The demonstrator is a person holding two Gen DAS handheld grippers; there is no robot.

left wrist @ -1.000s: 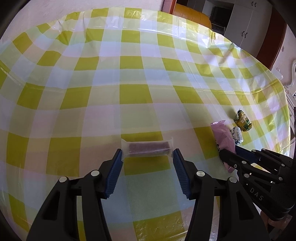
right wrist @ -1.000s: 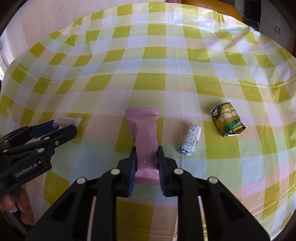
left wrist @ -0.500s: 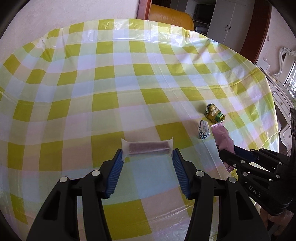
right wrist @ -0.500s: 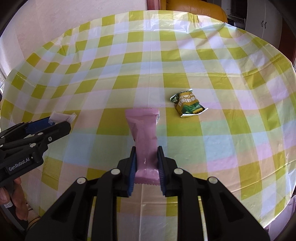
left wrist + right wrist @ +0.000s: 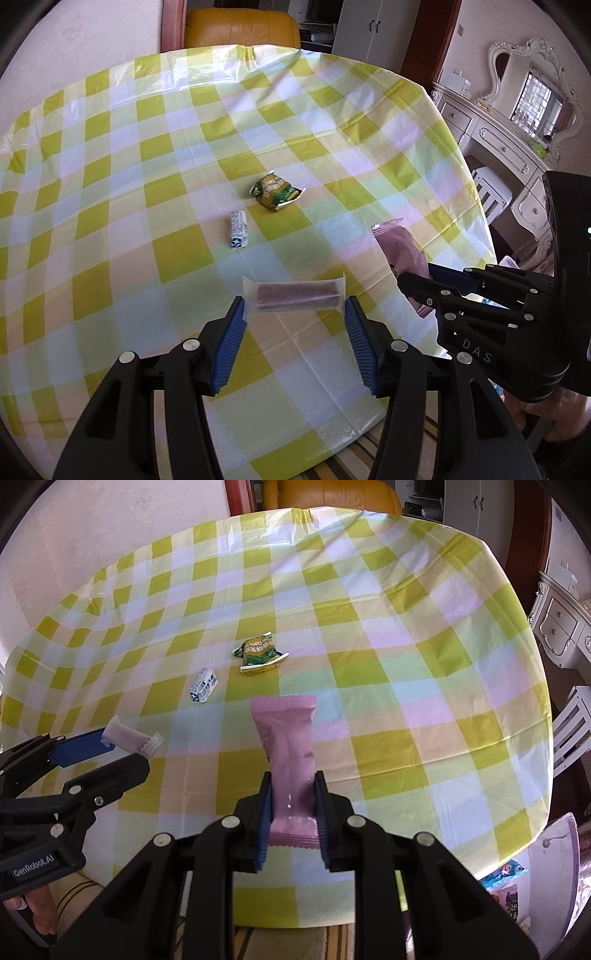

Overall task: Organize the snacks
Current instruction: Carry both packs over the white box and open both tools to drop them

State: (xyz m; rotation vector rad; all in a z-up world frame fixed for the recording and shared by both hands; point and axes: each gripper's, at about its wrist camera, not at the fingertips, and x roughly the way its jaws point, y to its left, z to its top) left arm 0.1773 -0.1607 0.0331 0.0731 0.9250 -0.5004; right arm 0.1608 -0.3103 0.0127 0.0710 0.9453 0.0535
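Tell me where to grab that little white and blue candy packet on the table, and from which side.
Grip the white and blue packet across its narrow middle, coming straight down from above. It lies flat on the tablecloth as a short, slim roll, so its long sides suit the jaws best. The green snack bag sits apart from it, leaving room.

Both grippers: black linkage arms w/ silver screws, blue ribbed pads, "DAS"/"GenRobot.AI" markings.
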